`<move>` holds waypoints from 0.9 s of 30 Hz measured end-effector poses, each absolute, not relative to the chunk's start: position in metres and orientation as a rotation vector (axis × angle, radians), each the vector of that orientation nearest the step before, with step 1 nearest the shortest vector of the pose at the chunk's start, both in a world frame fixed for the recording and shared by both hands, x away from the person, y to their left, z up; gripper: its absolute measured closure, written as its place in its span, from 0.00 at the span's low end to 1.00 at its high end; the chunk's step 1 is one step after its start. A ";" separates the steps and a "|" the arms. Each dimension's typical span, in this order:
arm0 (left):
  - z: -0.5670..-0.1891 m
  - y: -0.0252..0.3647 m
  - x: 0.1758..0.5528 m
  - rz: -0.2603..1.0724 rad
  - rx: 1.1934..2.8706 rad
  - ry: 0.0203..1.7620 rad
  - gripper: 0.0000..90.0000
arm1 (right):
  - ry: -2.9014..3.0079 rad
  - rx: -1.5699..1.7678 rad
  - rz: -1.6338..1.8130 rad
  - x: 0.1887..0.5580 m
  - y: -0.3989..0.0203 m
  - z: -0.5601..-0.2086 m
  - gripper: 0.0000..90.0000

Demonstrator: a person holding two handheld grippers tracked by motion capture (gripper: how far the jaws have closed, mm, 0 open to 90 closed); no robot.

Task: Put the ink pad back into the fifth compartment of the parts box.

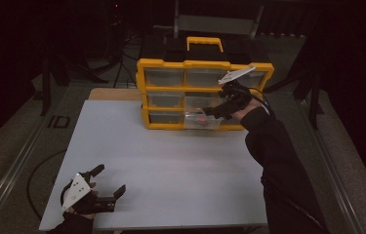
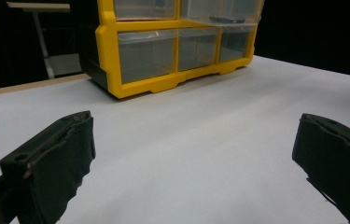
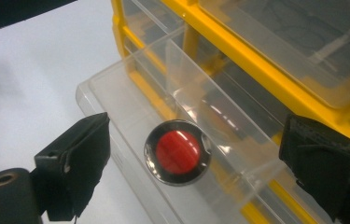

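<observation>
Presumably light and slippery, the round red chrome-rimmed button [image 3: 178,152] in the pulled-out clear plastic drawer [image 3: 116,93] is best pinched across its rim by the wide-open right gripper [image 3: 200,158].

red round disc [image 3: 178,152] | flat | in open clear drawer [image 3: 116,100]

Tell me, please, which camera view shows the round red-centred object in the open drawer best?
The right gripper view: the red-centred disc lies large and sharp in the clear drawer, between open jaws. The high view gives a small reddish speck. The left gripper view offers the yellow organizer with its drawers shut.
</observation>
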State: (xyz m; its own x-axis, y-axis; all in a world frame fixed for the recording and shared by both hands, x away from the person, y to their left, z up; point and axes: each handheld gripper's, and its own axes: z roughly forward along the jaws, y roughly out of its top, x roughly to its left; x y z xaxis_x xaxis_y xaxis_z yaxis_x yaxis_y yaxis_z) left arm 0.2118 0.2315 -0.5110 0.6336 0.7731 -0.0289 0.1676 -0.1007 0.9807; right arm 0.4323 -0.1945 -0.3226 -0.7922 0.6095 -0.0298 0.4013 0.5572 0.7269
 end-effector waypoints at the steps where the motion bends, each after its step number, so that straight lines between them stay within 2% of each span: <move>1: -0.511 0.232 0.212 0.614 1.617 0.792 0.00 | 2.516 0.841 1.074 0.431 -0.196 -0.322 0.10; 15: -0.511 0.231 0.212 0.615 1.625 0.794 0.00 | 2.471 0.864 1.091 0.417 -0.224 -0.321 0.10; 27: -0.511 0.231 0.212 0.617 1.626 0.795 0.00 | 2.422 0.893 1.170 0.402 -0.250 -0.338 0.10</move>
State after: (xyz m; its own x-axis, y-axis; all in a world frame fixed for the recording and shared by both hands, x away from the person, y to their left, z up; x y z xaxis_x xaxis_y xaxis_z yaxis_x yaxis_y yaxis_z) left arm 0.2121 0.2306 -0.5110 0.6304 0.7759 -0.0250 0.1675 -0.1045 0.9803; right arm 0.4017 -0.2501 -0.3380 -0.7594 0.6506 -0.0046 0.4009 0.4736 0.7842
